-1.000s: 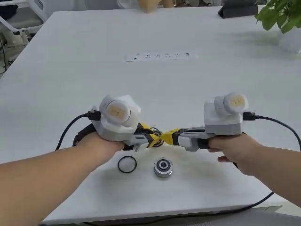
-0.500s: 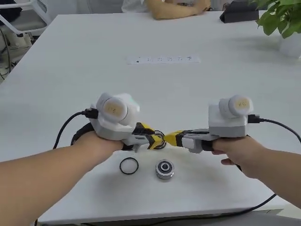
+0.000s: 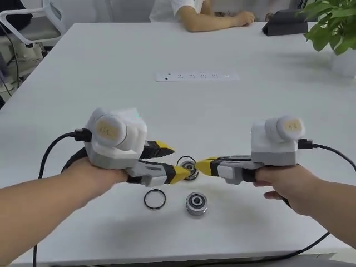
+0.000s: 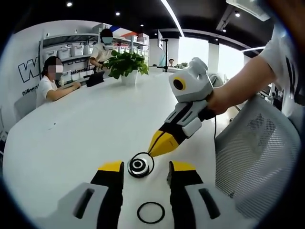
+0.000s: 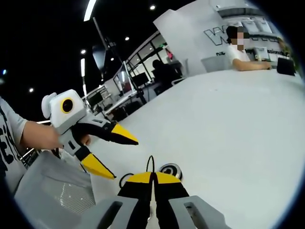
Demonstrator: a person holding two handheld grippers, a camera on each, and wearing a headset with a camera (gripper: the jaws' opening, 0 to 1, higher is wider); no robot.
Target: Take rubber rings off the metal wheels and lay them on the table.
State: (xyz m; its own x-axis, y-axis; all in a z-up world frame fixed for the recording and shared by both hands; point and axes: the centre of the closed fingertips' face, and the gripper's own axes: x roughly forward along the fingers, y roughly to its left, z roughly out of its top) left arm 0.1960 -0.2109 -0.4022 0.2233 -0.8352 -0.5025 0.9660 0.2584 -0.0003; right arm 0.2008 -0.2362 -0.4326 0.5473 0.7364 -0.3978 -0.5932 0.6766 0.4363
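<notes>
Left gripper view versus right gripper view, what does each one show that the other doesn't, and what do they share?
Left gripper view: the right gripper from outside, its tip at a metal wheel, and a loose rubber ring lying flat on the white table. Right gripper view: the left gripper from outside, jaws apart, and a thin black ring pinched in that view's own shut jaws. Both: the table, a wheel, seated people.

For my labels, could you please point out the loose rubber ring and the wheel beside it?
loose rubber ring [image 3: 144,199], head view, its left edge
metal wheel [image 3: 196,200], head view, its hub
</notes>
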